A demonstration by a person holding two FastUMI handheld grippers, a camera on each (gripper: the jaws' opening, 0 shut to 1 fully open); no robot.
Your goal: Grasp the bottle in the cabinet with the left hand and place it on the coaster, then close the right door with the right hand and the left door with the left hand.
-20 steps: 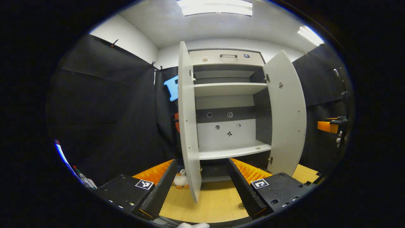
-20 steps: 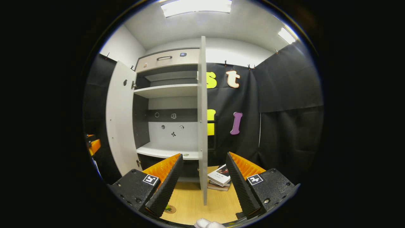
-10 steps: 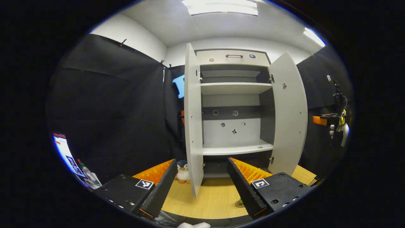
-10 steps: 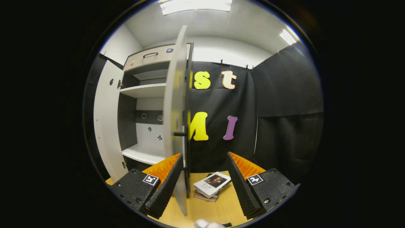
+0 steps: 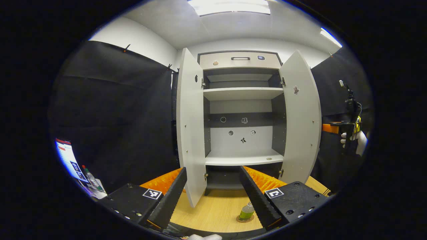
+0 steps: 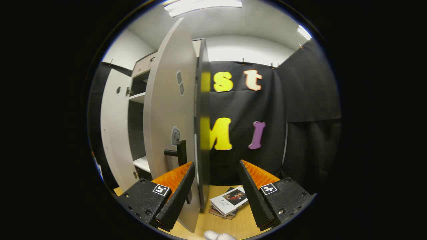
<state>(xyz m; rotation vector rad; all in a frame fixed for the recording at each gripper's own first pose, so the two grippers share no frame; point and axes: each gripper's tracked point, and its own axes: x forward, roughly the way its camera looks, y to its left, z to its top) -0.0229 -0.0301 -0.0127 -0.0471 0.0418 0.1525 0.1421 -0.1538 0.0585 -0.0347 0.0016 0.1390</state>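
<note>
Left gripper view: bottle on coaster, wooden tabletop.

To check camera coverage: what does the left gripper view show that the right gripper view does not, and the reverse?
Left gripper view: a green bottle standing on the coaster, and the right hand-held gripper beside the right door. Right gripper view: that door's black handle and stacked books. Both: the open cabinet, its left door, the wooden table.

My right gripper now sits outside the right door, its handle newly facing me.
</note>
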